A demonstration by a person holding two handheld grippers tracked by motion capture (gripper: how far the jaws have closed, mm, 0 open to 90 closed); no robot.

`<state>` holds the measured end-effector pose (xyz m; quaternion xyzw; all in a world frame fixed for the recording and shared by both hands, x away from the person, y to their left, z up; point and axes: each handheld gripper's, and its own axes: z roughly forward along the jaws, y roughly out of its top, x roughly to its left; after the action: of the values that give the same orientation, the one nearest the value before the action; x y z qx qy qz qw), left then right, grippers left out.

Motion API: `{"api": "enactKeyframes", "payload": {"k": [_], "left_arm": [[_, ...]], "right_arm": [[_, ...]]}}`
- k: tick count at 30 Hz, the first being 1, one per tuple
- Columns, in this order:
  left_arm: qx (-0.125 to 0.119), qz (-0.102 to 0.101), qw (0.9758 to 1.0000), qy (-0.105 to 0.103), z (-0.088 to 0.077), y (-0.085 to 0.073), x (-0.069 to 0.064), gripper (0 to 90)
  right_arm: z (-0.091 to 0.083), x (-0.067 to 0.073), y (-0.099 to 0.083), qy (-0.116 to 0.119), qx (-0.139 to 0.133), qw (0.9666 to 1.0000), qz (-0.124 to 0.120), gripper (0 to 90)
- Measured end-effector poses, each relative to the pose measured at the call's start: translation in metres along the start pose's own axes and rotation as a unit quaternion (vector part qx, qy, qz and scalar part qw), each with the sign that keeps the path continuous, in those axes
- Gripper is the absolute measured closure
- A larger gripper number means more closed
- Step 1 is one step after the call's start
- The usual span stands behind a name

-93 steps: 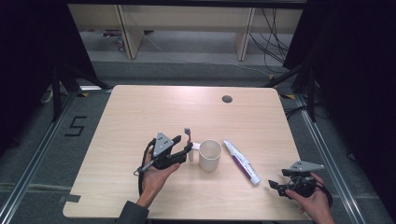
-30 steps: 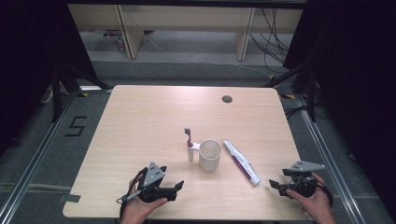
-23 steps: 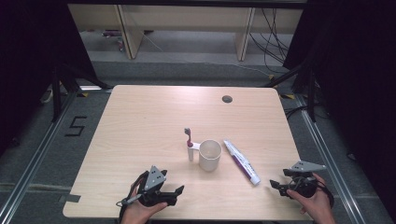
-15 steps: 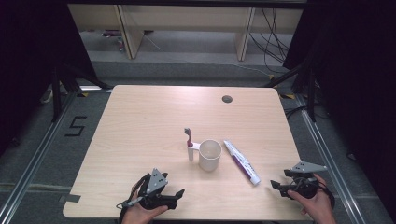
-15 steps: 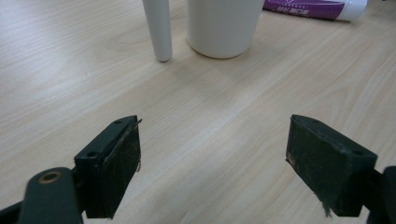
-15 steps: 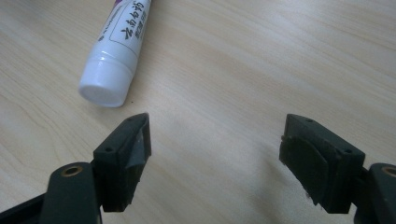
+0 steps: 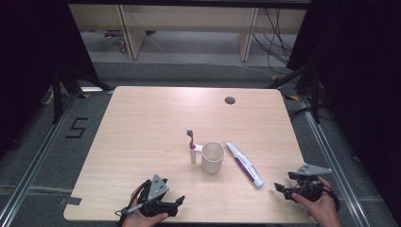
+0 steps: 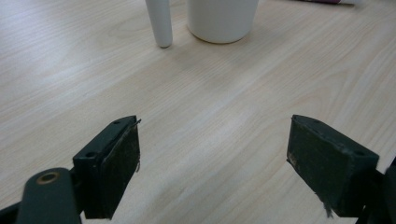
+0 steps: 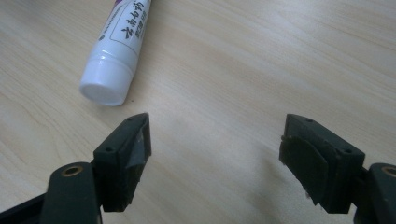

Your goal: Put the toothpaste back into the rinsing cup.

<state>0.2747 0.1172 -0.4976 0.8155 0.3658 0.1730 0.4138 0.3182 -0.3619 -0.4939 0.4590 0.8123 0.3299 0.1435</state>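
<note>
A white cup (image 7: 212,157) stands mid-table. A toothbrush (image 7: 191,146) with a white handle is upright just left of it. A white and purple toothpaste tube (image 7: 244,163) lies to the cup's right. My left gripper (image 7: 179,202) rests near the front edge, well short of the cup. In the left gripper view it (image 8: 212,154) is open over bare wood, with the cup (image 8: 222,18) and the toothbrush handle (image 8: 159,21) farther ahead. My right gripper (image 7: 280,188) sits at the front right corner. In the right gripper view it (image 9: 215,149) is open, with the tube's cap end (image 9: 105,88) just beyond its left jaw.
The wooden table (image 7: 142,123) has a round cable hole (image 7: 230,100) near its far edge. Dark floor, metal rails and shelving legs surround it. Bare wood spreads across the table's left and far parts.
Since the oldest frame my left gripper has drawn back from the toothbrush beside the cup to the front edge. Over the last second it only crept slightly nearer. The right gripper stayed put.
</note>
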Motion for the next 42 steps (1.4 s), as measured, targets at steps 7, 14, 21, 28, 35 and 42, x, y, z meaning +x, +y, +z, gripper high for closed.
{"api": "enactKeyframes", "payload": {"k": [7, 14, 21, 28, 35, 42], "left_arm": [[0.006, -0.007, 1.0000, 0.002, -0.003, -0.004, 0.000, 16.4], [0.011, -0.007, 0.9999, 0.000, -0.002, -0.007, 0.000, 16.3], [0.015, -0.001, 0.9999, 0.005, -0.002, -0.008, 0.001, 16.3], [0.029, 0.010, 0.9995, 0.009, -0.003, -0.008, 0.004, 16.3], [0.033, 0.014, 0.9993, 0.010, -0.004, -0.007, 0.004, 16.3], [0.024, 0.006, 0.9996, 0.010, -0.001, -0.008, 0.001, 16.4]], "right_arm": [[-0.004, 0.000, 0.012, 0.006, -0.013, 0.9999, -0.008, 27.3], [-0.008, 0.011, 0.033, 0.002, -0.019, 0.9993, -0.033, 31.1], [0.001, 0.021, 0.056, 0.014, 0.005, 0.9990, -0.042, 33.3], [0.013, 0.028, 0.077, 0.024, 0.030, 0.9972, -0.065, 33.4], [0.025, 0.041, 0.094, 0.032, 0.062, 0.9962, -0.053, 34.0], [0.044, 0.047, 0.111, 0.036, 0.073, 0.9933, -0.082, 35.1]]}}
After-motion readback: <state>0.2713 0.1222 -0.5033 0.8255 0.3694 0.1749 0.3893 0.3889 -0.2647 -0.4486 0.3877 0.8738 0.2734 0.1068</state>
